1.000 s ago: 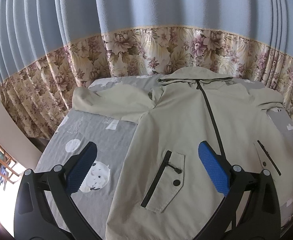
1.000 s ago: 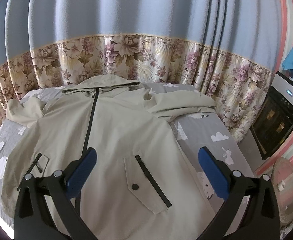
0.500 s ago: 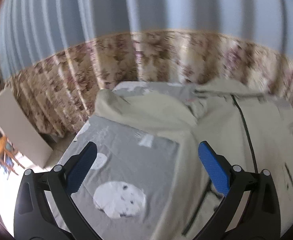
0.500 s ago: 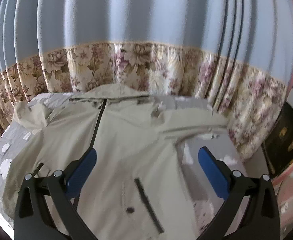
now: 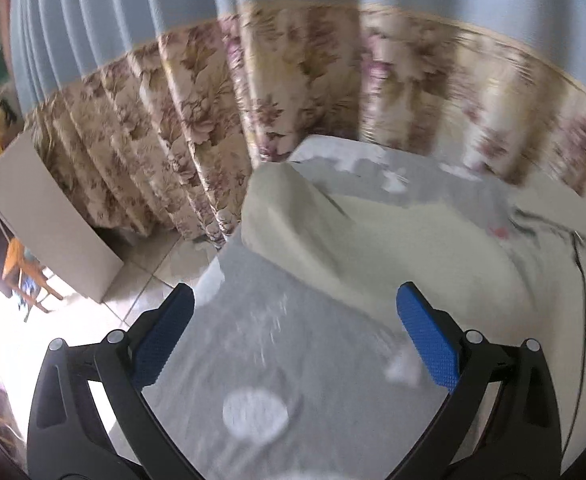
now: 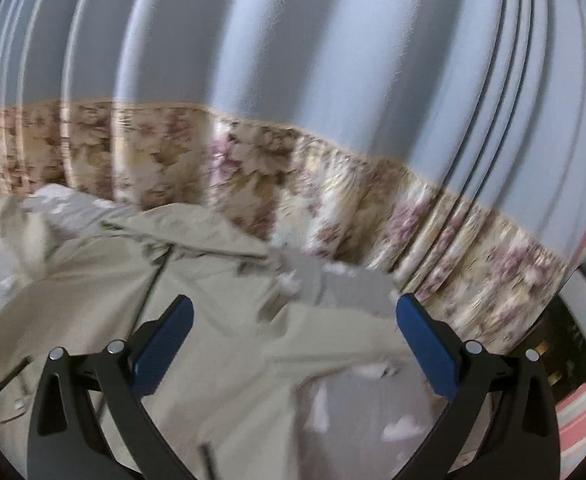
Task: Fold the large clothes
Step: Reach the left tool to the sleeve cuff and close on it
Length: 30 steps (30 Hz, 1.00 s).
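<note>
grey bed sheet (image 5: 253, 344) under beige jacket (image 6: 213, 320); left gripper (image 5: 295, 316) spread near its sleeve (image 5: 293, 216), right gripper (image 6: 293, 324) spread, hood (image 6: 189, 228) only there.

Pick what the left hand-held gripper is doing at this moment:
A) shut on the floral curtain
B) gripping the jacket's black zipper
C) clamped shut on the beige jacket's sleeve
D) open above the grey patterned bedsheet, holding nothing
D: the left hand-held gripper has its blue pads spread wide over the grey patterned bedsheet, with the beige jacket's sleeve lying ahead, untouched.
</note>
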Motion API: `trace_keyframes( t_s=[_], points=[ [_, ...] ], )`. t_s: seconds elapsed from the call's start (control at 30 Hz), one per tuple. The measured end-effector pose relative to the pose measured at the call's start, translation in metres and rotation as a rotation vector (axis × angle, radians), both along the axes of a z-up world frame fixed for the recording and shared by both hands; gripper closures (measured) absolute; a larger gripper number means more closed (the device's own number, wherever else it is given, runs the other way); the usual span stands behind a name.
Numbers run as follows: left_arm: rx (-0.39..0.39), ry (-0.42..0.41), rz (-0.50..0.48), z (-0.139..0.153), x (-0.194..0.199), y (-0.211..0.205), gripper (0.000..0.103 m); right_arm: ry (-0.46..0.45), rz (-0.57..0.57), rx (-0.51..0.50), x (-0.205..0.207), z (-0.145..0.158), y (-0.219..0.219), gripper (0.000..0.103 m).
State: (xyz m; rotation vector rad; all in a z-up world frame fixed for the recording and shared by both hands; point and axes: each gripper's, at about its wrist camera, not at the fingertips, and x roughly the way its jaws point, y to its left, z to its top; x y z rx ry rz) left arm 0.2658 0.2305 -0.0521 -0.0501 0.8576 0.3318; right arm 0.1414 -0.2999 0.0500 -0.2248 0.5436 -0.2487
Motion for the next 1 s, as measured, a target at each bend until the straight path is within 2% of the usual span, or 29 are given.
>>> trace_keyframes(
  t_s=[0.1,0.13,0.2,0.23,0.3,0.5,0.53,0.57,0.6,0.63,0.67,0.8,0.83,0.93,1.0],
  points=[
    [-0.003,0.027,0.09,-0.027,0.032,0.024,0.003,0.02,-0.009,0.08,0.028,-0.011,-0.017,0.004],
    [-0.03,0.049,0.112,-0.041,0.043,0.033,0.004,0.028,-0.003,0.113,0.033,-0.017,-0.021,0.007],
    [-0.095,0.073,0.125,-0.058,0.054,0.044,0.01,0.051,-0.001,0.16,0.043,-0.035,-0.027,0.023],
    [-0.128,0.082,0.128,-0.065,0.058,0.048,0.015,0.069,0.004,0.184,0.049,-0.045,-0.03,0.025],
    [-0.172,0.099,0.131,-0.078,0.068,0.055,0.017,0.096,0.012,0.212,0.057,-0.058,-0.031,0.026],
    [-0.208,0.103,0.147,-0.095,0.092,0.069,0.018,0.148,-0.006,0.115,0.081,-0.08,-0.024,0.026],
    [-0.217,0.099,0.147,-0.096,0.095,0.071,0.025,0.161,-0.004,0.099,0.086,-0.082,-0.023,0.026],
    [-0.231,0.099,0.145,-0.099,0.1,0.074,0.038,0.172,0.0,0.086,0.09,-0.086,-0.022,0.026],
    [-0.243,0.103,0.145,-0.102,0.105,0.076,0.045,0.181,0.001,0.075,0.094,-0.089,-0.022,0.026],
    [-0.254,0.103,0.15,-0.104,0.108,0.077,0.056,0.192,0.005,0.07,0.097,-0.092,-0.022,0.026],
    [-0.258,0.093,0.163,-0.105,0.112,0.08,0.061,0.2,0.008,0.066,0.1,-0.094,-0.022,0.026],
    [-0.259,0.072,0.173,-0.096,0.11,0.081,0.065,0.207,-0.055,0.043,0.101,-0.095,-0.044,0.028],
    [-0.253,0.063,0.174,-0.092,0.108,0.081,0.08,0.19,-0.1,0.088,0.097,-0.092,-0.065,0.028],
    [-0.214,0.037,0.178,-0.078,0.097,0.082,0.082,0.174,-0.185,0.262,0.087,-0.09,-0.129,0.028],
    [-0.167,0.01,0.195,-0.066,0.09,0.081,0.082,0.173,-0.23,0.275,0.082,-0.093,-0.155,0.028]
  ],
)
